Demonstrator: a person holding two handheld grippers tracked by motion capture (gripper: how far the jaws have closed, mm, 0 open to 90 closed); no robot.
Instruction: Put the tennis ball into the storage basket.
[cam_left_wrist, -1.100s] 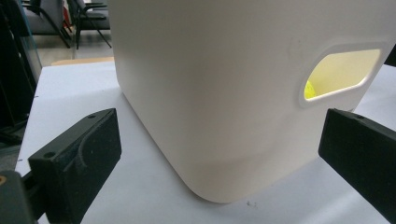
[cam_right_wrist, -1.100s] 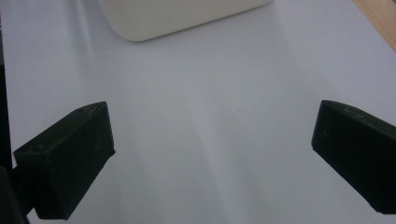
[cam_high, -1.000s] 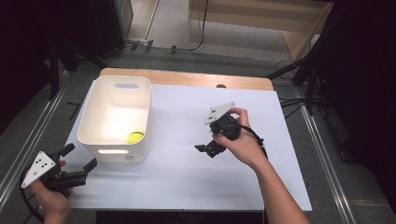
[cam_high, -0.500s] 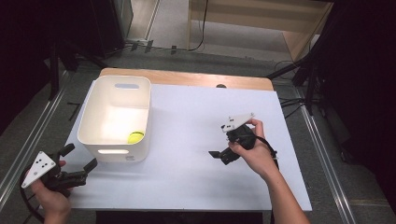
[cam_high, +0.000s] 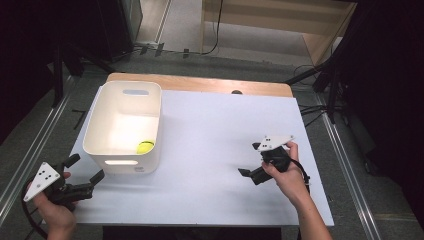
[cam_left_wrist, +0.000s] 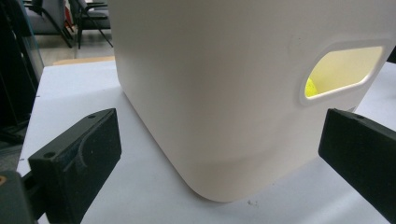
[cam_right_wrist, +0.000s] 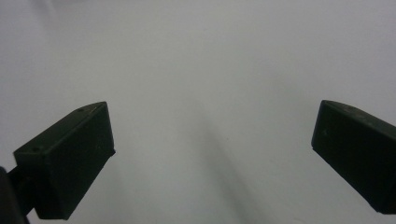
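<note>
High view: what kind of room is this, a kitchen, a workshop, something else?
Most likely a lab or recording space rather than a home. A white-topped table stands on a grey floor between dark stands with loose cables, and it bears just a white bin holding a yellow-green ball.

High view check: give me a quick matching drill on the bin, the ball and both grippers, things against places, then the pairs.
Things:
1. white bin
2. yellow-green ball
3. left gripper
4. right gripper

Places:
A. inside the bin, at its near right corner
B. over bare white table, right side
C. far left of the table
D. near left table corner, jaws open toward the bin

Pairs: 1-C, 2-A, 3-D, 4-B
</note>
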